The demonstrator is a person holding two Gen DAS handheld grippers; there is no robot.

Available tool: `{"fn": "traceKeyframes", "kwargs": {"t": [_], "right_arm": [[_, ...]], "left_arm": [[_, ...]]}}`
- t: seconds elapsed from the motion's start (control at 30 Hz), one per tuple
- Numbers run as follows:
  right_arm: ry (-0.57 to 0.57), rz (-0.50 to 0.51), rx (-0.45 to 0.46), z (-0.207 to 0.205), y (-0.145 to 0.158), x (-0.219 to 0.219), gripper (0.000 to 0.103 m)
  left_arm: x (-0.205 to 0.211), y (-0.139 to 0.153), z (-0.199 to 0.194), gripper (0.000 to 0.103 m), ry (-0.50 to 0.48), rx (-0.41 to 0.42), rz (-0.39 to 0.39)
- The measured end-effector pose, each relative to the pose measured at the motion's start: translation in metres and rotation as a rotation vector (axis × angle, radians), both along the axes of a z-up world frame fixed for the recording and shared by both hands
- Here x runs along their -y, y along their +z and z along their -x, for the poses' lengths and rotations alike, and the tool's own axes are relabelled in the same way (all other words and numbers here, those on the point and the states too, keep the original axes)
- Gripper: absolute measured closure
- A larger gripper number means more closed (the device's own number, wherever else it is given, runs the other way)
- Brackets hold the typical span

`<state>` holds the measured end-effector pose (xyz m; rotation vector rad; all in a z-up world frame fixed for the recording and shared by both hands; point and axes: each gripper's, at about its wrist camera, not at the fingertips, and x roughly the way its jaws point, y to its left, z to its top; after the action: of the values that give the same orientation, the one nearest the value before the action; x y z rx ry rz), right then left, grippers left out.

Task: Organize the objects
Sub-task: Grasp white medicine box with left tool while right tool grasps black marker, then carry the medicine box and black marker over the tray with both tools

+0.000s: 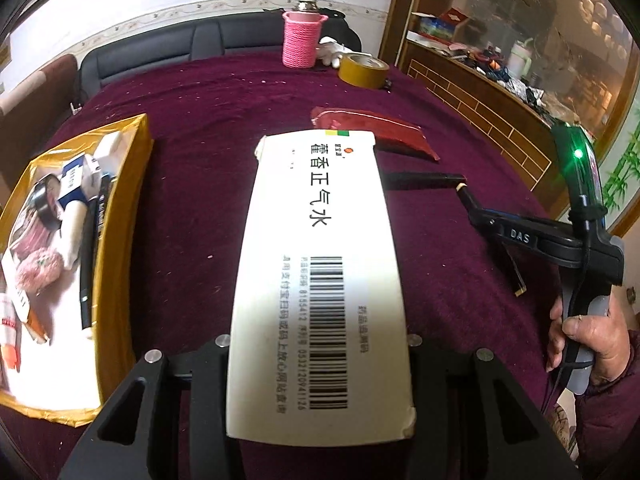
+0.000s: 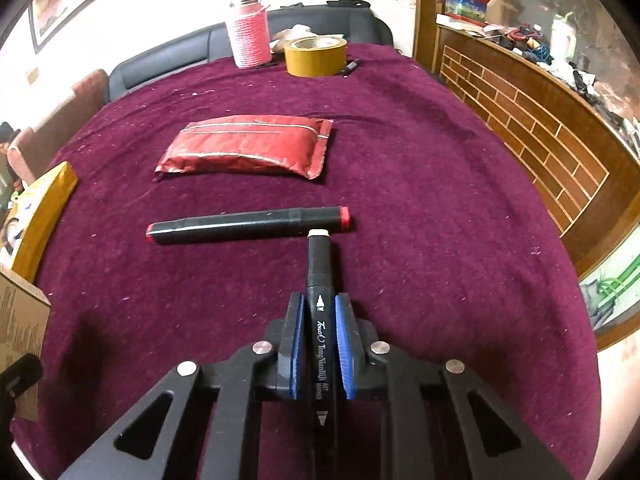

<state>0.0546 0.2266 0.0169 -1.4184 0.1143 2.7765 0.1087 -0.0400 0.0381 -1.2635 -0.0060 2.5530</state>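
My left gripper [image 1: 318, 344] is shut on a long white medicine box [image 1: 320, 272] with a barcode and black print; the box covers the fingers and juts forward over the maroon tablecloth. A black art marker [image 2: 319, 320] with a white cap end sits between the blue pads [image 2: 344, 344] of my right gripper [image 2: 319, 304], which is shut on it. Its tip touches a second black marker [image 2: 248, 226] with red ends that lies crosswise on the cloth. A red foil pouch [image 2: 248, 146] lies beyond. In the left wrist view, a hand [image 1: 580, 340] holds the right gripper [image 1: 480, 216].
A gold-rimmed open box [image 1: 120, 216] with several items inside stands at the left. At the table's far edge are a pink-wrapped flask [image 2: 248, 36], a roll of tan tape [image 2: 316, 56] and a small pen [image 2: 351, 66]. A wooden counter [image 2: 520, 120] runs along the right.
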Motion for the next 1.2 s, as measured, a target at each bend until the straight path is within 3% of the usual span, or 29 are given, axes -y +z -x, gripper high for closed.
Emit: {"fn": "traceKeyframes", "kwargs": {"t": [0.43,0.9,1.2], "right_arm": [[0.080,0.161,-0.081,-0.033,0.031,0.019,0.086],[0.196,0.206,-0.224,-0.056,0.086,0.066,0.086],[0.322,0.218,-0.293,-0.059,0.121,0.120,0.086]], "left_arm": [[0.037,0.008,-0.026,0.063,0.057,-0.028,-0.060],[0.075,0.024,-0.054,0.062,0.120,-0.084,-0.097],[0.122,0.035,-0.067,0.062,0.224,-0.119,-0.108]]}}
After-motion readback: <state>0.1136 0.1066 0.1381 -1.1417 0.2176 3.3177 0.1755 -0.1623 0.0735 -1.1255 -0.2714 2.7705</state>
